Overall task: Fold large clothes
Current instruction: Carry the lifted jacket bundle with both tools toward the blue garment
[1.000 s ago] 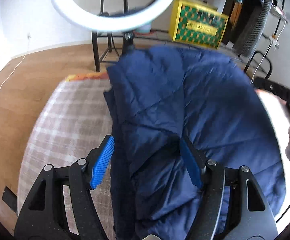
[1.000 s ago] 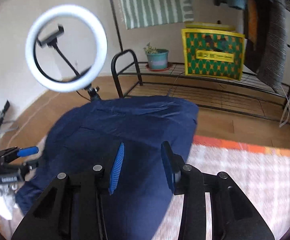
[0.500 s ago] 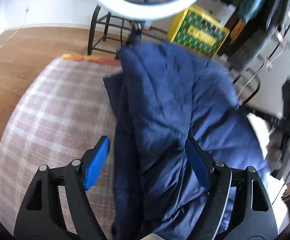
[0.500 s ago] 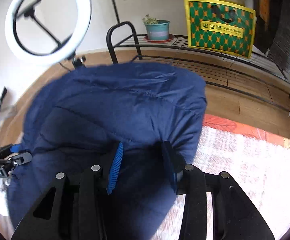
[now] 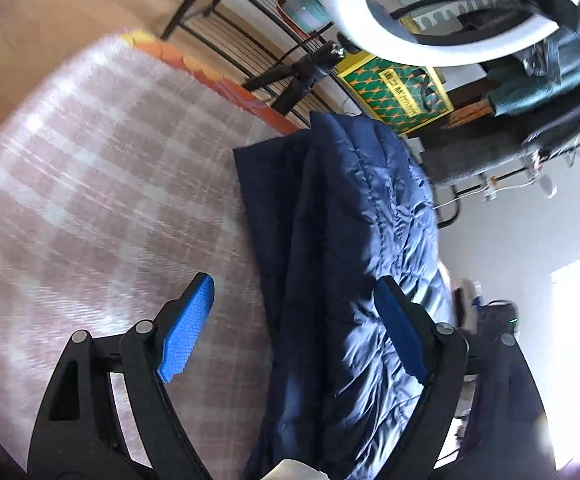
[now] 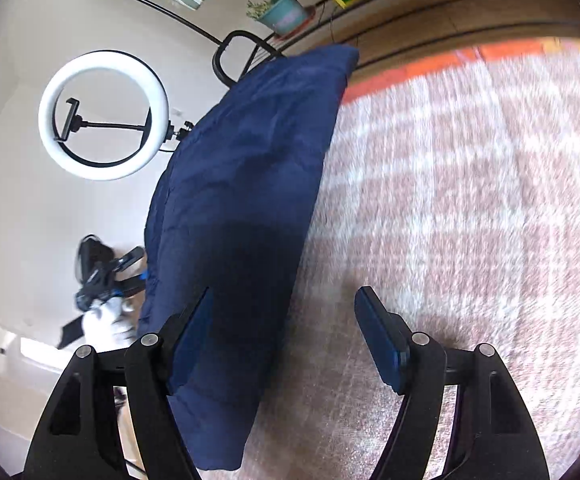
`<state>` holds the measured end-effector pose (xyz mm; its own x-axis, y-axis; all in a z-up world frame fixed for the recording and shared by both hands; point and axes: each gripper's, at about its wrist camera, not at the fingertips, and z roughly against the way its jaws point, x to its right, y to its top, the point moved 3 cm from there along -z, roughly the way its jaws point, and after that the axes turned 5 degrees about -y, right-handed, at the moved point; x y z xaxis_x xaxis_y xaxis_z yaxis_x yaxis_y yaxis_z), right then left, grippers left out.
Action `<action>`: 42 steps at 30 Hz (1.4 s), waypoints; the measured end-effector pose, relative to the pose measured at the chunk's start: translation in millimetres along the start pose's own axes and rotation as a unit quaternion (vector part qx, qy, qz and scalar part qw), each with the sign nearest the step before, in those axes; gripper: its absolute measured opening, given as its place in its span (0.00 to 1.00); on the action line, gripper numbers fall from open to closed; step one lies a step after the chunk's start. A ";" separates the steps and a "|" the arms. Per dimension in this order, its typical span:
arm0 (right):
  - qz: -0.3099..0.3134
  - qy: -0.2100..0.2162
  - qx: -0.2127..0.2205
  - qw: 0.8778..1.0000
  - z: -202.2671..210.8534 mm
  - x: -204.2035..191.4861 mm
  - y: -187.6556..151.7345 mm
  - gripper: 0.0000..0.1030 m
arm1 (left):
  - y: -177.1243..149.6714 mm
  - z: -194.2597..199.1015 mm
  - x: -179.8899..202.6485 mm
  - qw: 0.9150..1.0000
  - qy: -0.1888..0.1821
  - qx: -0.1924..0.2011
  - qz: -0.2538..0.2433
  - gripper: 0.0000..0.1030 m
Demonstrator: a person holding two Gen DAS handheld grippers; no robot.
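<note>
Both views have swung sideways since half a second ago, and the right tongs (image 6: pixel 283 338), which were narrow over the fabric, now stand wide apart.

Largest in view is the pink-and-white checked rug (image 5: pixel 89 184), with an orange border along its far edge; it fills most of the ground in both wrist views (image 6: pixel 470 208). On it lies the navy quilted jacket (image 5: pixel 354 240), folded into a long narrow bundle that runs away from the cameras toward the black metal rack (image 5: pixel 225 4). In the right wrist view the jacket (image 6: pixel 241 184) stretches along the rug's left edge, its far corner near the rack.

A white ring light (image 5: pixel 442 40) hangs over the far end of the jacket; the right view shows it (image 6: pixel 103 114) with a phone clamp in its middle. Behind stand a yellow-and-green patterned bag (image 5: pixel 398 92) and a small potted plant (image 6: pixel 279 12).

The left tongs (image 5: pixel 294 332) are spread wide and grip nothing, with the jacket's near end lying between the blue pads (image 5: pixel 187 332). The right tongs hold nothing either; their left pad sits over the jacket, the right one over bare rug.
</note>
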<state>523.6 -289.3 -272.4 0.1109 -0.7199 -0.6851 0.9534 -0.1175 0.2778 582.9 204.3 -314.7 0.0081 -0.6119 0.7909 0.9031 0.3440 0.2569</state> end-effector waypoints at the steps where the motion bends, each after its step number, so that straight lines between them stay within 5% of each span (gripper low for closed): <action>1: 0.000 0.004 0.000 1.000 -1.0 -1.1 1.1 0.71 | 0.6 -3.3 -1.9 1.000 -0.009 -0.003 0.006 0.82; 13: 0.005 0.034 -0.001 0.999 -19.2 -16.6 14.5 0.72 | 1.2 -20.6 -3.5 0.997 -0.078 -0.015 0.017 0.82; 21: 0.022 0.027 0.003 0.999 -40.9 -33.0 18.6 0.64 | 3.9 -40.9 14.3 0.998 -0.052 -0.019 -0.016 0.82; 23: 0.023 0.022 0.005 0.999 -45.9 -34.9 20.0 0.59 | 5.6 -43.0 14.9 0.999 -0.041 -0.020 -0.015 0.75; 26: 0.020 0.013 0.004 1.000 -54.8 -38.1 22.4 0.48 | 3.1 -47.6 19.7 0.999 -0.017 -0.020 -0.022 0.47; 31: 0.048 -0.021 0.016 0.998 -48.3 -46.9 16.8 0.32 | -4.8 -46.2 42.7 0.997 0.033 0.002 -0.068 0.32; 36: 0.097 -0.065 0.035 0.993 -35.7 -67.9 7.3 0.24 | -17.8 -40.0 73.8 0.988 0.091 0.021 -0.124 0.22; 42: 0.139 -0.101 0.048 0.984 -13.0 -87.6 -7.5 0.21 | -39.6 -30.5 90.5 0.987 0.091 0.026 -0.128 0.20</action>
<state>510.4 -216.5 -223.2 0.2961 -0.8533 -0.4292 0.8620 0.0451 0.5050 561.0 113.6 -270.2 -0.1356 -0.7997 0.5848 0.8622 0.1955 0.4674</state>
